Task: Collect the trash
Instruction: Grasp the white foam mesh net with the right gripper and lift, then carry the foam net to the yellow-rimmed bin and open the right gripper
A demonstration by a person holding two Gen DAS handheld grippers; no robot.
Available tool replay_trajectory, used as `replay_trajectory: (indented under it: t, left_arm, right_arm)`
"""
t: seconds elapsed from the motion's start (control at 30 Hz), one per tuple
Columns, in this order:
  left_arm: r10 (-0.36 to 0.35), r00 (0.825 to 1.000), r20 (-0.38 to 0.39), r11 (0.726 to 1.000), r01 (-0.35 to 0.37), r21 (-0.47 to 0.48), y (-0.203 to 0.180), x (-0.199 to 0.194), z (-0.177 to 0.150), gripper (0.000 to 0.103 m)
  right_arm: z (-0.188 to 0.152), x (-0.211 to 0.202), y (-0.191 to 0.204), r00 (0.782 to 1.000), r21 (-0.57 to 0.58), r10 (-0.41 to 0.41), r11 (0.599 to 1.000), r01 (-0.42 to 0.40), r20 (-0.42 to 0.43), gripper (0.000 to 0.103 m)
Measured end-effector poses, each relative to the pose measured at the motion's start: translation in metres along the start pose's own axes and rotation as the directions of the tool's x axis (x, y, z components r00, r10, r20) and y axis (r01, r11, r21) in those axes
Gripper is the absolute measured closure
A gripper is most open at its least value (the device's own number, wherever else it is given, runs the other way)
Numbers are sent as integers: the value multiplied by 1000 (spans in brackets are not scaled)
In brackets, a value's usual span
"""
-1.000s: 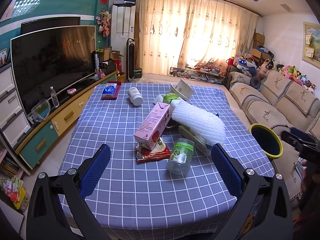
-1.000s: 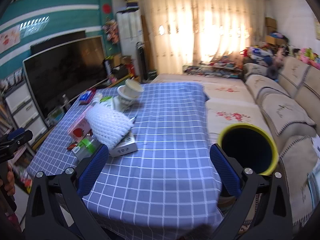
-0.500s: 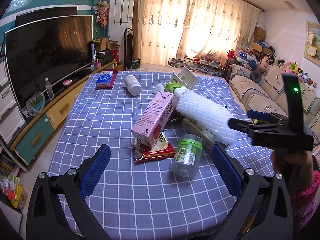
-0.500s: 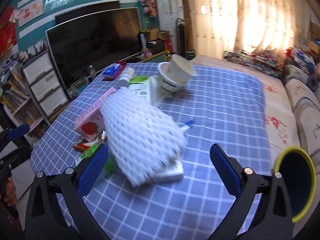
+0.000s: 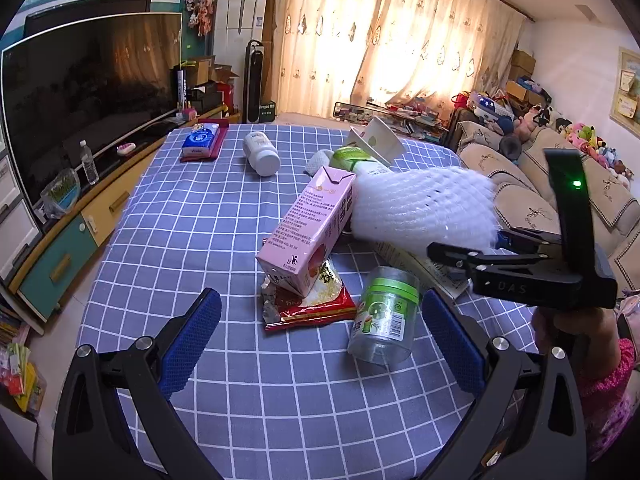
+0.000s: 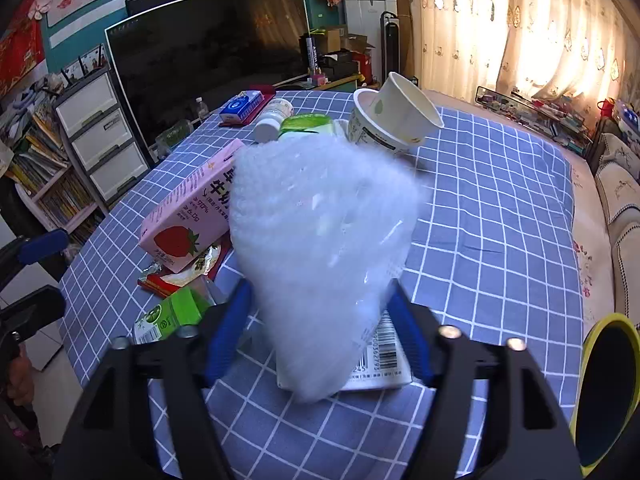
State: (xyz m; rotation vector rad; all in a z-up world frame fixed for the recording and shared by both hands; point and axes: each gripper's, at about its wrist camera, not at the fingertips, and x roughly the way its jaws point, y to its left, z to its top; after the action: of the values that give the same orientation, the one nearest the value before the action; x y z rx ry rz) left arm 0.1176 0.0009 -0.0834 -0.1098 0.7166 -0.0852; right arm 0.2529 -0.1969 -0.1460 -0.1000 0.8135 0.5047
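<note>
Your right tongs [image 6: 320,332] are closing around the white foam net [image 6: 320,248], which sits between their blue pads [image 6: 226,332]; the pads lie against its sides, though blur keeps you from telling how firmly they press. The net lies on top of the trash heap on the counter [image 6: 500,208], over a flat white box [image 6: 380,364] just under the right tongs. Left of those tongs lie the pink carton [image 6: 192,216], the red wrapper [image 6: 176,276] beneath it and the green-lidded jar [image 6: 172,316]. Beyond the net stand the tilted paper cups [image 6: 396,116]. The yellow-rimmed bin [image 6: 600,392] is off the counter's edge, to the right of the right tongs. Your left tongs [image 5: 316,332] are wide open with nothing between them, hovering above the counter [image 5: 192,240]. Just ahead of them are the wrapper [image 5: 308,304] and the carton [image 5: 312,228]; the jar [image 5: 384,316] lies beside their right pad. From here the right tongs [image 5: 464,248] reach into the net [image 5: 424,208].
</note>
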Motion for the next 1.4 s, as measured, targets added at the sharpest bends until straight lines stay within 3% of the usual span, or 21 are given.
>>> replay_trajectory:
  t: [0.1, 0.17, 0.23, 0.67, 0.8, 0.93, 1.1, 1.2, 1.4]
  left_arm:
    - [-1, 1000, -2, 1000, 1, -4, 0, 3, 1, 4]
    - [-2, 1000, -2, 1000, 2, -6, 0, 5, 1, 4]
    - [-4, 1000, -3, 1000, 4, -6, -2, 4, 0, 4]
    - [-24, 1000, 2, 999, 24, 21, -13, -5, -4, 4]
    - [-45, 999, -7, 998, 45, 44, -20, -3, -7, 4]
    - [-60, 998, -18, 996, 62, 71, -29, 0, -10, 4]
    - [-77, 996, -41, 992, 81, 95, -39, 9, -12, 4]
    - [-90, 994, -60, 989, 96, 108, -47, 16, -12, 4]
    - [-124, 989, -81, 980, 135, 149, -70, 25, -8, 4]
  right_arm:
    - [-3, -11, -2, 999, 27, 40, 999, -41, 18, 62]
    - [-4, -21, -5, 997, 49, 64, 997, -66, 42, 81]
    - [-6, -31, -6, 994, 63, 85, 994, -89, 64, 89]
    - [0, -117, -9, 961, 75, 126, 986, -149, 246, 90]
    - [-1, -141, -22, 956, 103, 59, 990, -92, 286, 90]
    - [-13, -154, -58, 957, 201, -55, 980, -3, 283, 90]
    - [-51, -156, -127, 954, 386, -231, 911, 143, 192, 90]
    - [-81, -153, -169, 941, 481, -324, 843, 240, 98, 90]
    - [-134, -133, -231, 908, 585, -414, 721, 372, -67, 89]
